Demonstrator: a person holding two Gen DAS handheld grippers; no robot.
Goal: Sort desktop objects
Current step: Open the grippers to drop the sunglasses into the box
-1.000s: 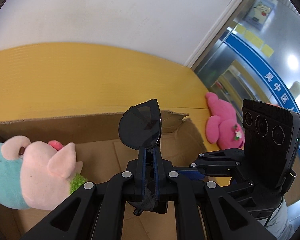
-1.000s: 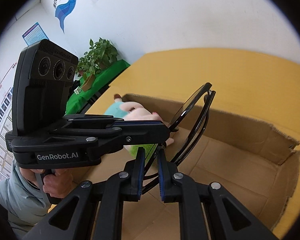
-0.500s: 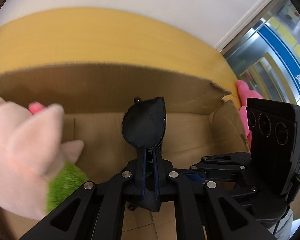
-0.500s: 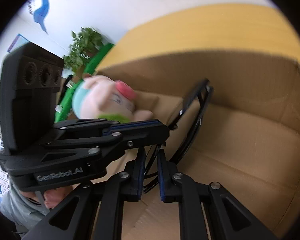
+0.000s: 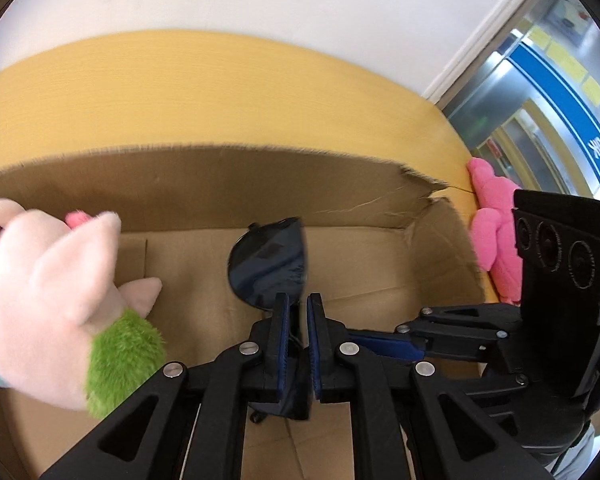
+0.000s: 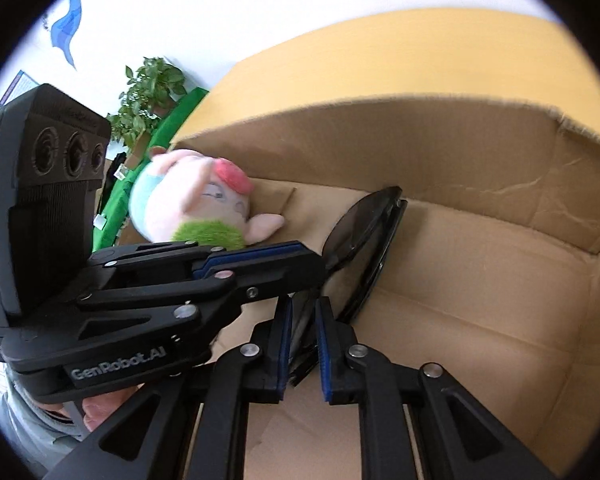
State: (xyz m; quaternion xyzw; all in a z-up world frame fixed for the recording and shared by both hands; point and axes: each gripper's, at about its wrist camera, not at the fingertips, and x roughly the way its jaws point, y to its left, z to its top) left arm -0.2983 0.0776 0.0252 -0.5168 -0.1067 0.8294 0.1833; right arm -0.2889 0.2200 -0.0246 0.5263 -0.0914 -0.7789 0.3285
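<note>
- Basically a two-gripper placement: sunglasses (image 5: pixel 266 266) hang inside the cardboard box (image 5: pixel 220 184), above its floor, not yet set down
- left gripper (image 5: pixel 296 308) is clamped on the sunglasses near the frame's lower edge, dark lens sticking up at 12 o'clock from the pads
- right gripper (image 6: pixel 302 312) is pinched on the folded arms of the same pair, lens leaning toward 1 o'clock in its view
- plush pig (image 5: pixel 40 280) sits in the box at 9 o'clock of the left view, near the lens but apart
- pink plush (image 5: pixel 494 232) lies outside on the yellow table (image 5: pixel 220 88) at 3 o'clock, likely next to sort
- To do it well: lower both hands evenly so the frame doesn't twist, aim for bare cardboard at 12 o'clock away from the pig
- Let go only once the frame rests on the floor, both sides together; one-sided release may flip it lens-down
- Keep away from the torn corner (image 5: pixel 424 196) at 2 o'clock when lifting out
</note>
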